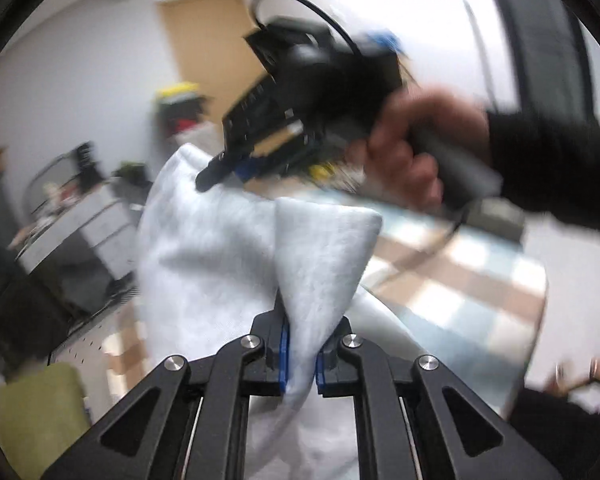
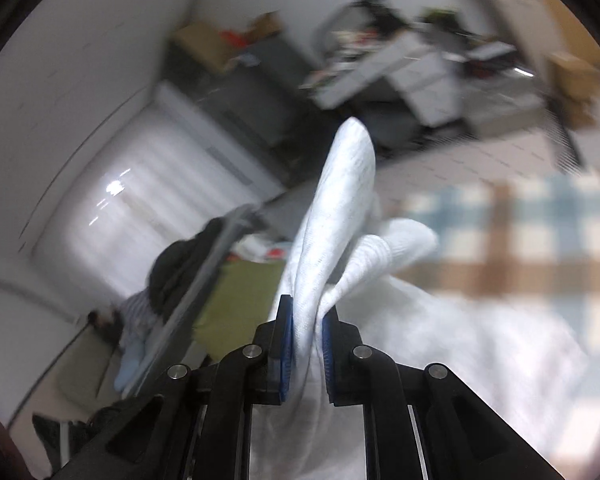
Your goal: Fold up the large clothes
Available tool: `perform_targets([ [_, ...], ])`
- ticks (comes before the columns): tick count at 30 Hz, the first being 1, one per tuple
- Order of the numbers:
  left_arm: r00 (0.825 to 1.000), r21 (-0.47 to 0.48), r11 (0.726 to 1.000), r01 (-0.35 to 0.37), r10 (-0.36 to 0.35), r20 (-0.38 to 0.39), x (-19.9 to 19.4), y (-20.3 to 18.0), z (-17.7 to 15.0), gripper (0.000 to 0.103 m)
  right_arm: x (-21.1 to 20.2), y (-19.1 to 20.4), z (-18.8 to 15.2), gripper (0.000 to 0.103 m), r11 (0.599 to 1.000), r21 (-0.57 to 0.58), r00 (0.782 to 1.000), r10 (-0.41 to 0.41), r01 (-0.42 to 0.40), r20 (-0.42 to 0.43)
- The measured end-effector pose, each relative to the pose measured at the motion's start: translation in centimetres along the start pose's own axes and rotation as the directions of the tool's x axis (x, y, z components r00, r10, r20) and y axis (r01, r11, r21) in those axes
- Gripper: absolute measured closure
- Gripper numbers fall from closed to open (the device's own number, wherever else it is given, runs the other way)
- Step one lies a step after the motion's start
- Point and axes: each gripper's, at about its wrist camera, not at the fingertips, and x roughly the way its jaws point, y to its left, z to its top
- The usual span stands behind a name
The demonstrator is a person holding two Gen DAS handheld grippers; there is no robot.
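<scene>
A white-walled room [image 1: 80, 60] blurs around me, with a wooden door [image 1: 208, 36] at the far side and a cluttered grey desk [image 2: 412, 68] along the far wall. Below lies the checked tablecloth [image 1: 472, 280], blue and brown squares, its near-right stretch bare and its right edge dropping off to pale floor. The white garment [image 1: 220, 248] hangs lifted between my two grippers, filling the middle. My left gripper [image 1: 302, 360] is clamped tight on a bunched fold of it. My right gripper [image 2: 306, 352] pinches another fold, a ribbed cuff poking out ahead. My right hand [image 1: 412, 148] and dark sleeve [image 1: 552, 168] cross the far right. A green cushion [image 1: 40, 408] sits near left.
</scene>
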Motion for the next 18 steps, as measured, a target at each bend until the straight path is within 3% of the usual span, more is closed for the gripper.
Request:
perform_targets([
  [3,0.990,0.070,0.991,0.110,-0.103,-0.092,2.3,-2.5,-1.3,0.098,-2.1,-5.8,-4.0,0.090,0.984,0.096,0.986,-0.146,0.153,-0.081],
  [6,0.953,0.034,0.972,0.234,-0.222,-0.206,4.9,-3.4,-2.4,0.096,-1.8,-9.4,-6.8,0.090,0.954,0.139,0.955,-0.241,0.267,-0.174],
  [8,0.925,-0.004,0.963,0.271,-0.262,-0.277,6.5,-3.4,-3.2,0.095,-0.7,-10.8,-7.4,0.090,0.942,0.120,0.937,-0.286,0.313,-0.199],
  [10,0.915,-0.007,0.959,0.284,-0.274,-0.295,6.3,-3.8,-2.9,0.094,0.5,-11.3,-7.5,0.090,0.939,0.111,0.930,-0.296,0.325,-0.217],
  [12,0.906,-0.023,0.951,0.310,-0.303,-0.295,3.5,-4.3,-3.1,0.091,1.9,-12.0,-6.9,0.090,0.939,0.095,0.923,-0.301,0.331,-0.239],
  [15,0.874,-0.106,0.906,0.411,-0.424,-0.238,0.4,-2.8,-2.3,0.069,3.3,-12.2,-6.3,0.086,0.925,0.032,0.897,-0.357,0.377,-0.259],
  [16,0.882,-0.120,0.902,0.415,-0.431,-0.192,-1.0,-2.2,-2.0,0.051,3.7,-12.3,-6.3,0.086,0.924,0.029,0.893,-0.361,0.382,-0.269],
  [17,0.901,-0.122,0.911,0.394,-0.409,-0.145,-1.9,-1.6,-1.7,0.032,4.1,-12.3,-6.3,0.085,0.923,0.036,0.890,-0.358,0.383,-0.281],
  [18,0.931,-0.118,0.932,0.343,-0.354,-0.089,-2.9,-0.8,-1.5,0.026,4.6,-11.7,-6.5,0.084,0.922,0.041,0.888,-0.358,0.385,-0.289],
])
